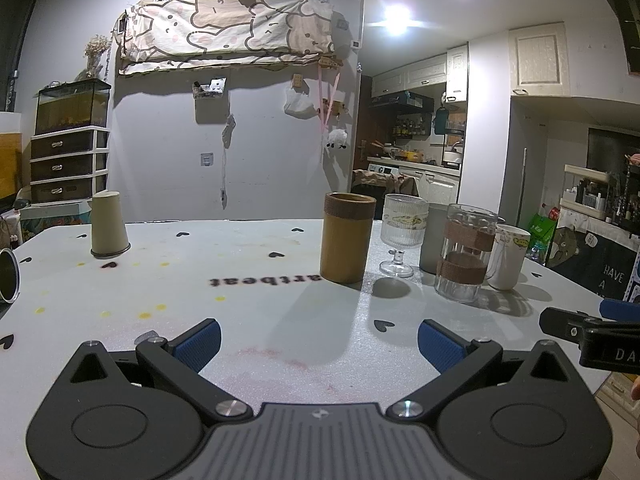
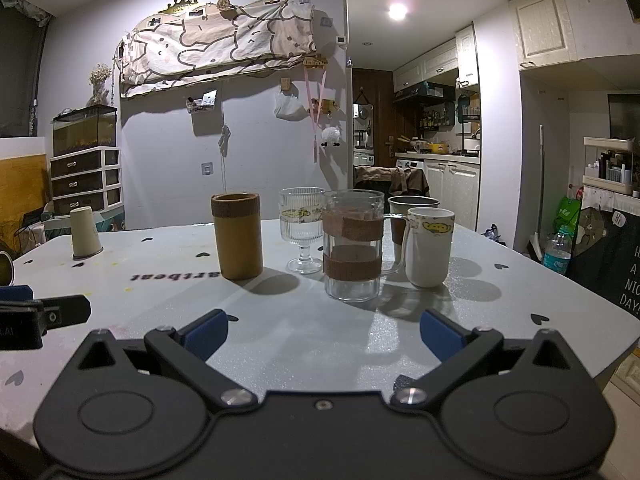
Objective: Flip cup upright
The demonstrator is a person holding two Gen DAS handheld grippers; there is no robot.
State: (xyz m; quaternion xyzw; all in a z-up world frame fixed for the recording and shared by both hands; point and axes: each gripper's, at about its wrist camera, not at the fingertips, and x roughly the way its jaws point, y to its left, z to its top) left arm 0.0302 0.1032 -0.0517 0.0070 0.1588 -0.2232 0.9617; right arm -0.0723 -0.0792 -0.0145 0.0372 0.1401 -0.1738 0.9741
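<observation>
A beige paper cup (image 1: pixel 108 225) stands upside down, mouth on the white table (image 1: pixel 248 320), at the far left; it also shows in the right wrist view (image 2: pixel 84 233). A metal cup (image 1: pixel 8 276) lies on its side at the left edge, and its rim shows in the right wrist view (image 2: pixel 6 268). My left gripper (image 1: pixel 319 344) is open and empty, low over the table's near edge. My right gripper (image 2: pixel 323 334) is open and empty, beside the left one, facing the upright cups.
Upright on the table: a bamboo cup (image 2: pixel 237 236), a ribbed goblet (image 2: pixel 303 230), a glass mug with brown bands (image 2: pixel 352 245), a grey cup (image 2: pixel 412 216) and a white mug (image 2: pixel 429 246). The right gripper's side shows in the left view (image 1: pixel 592 336). Drawers (image 1: pixel 66 164) stand at the back left.
</observation>
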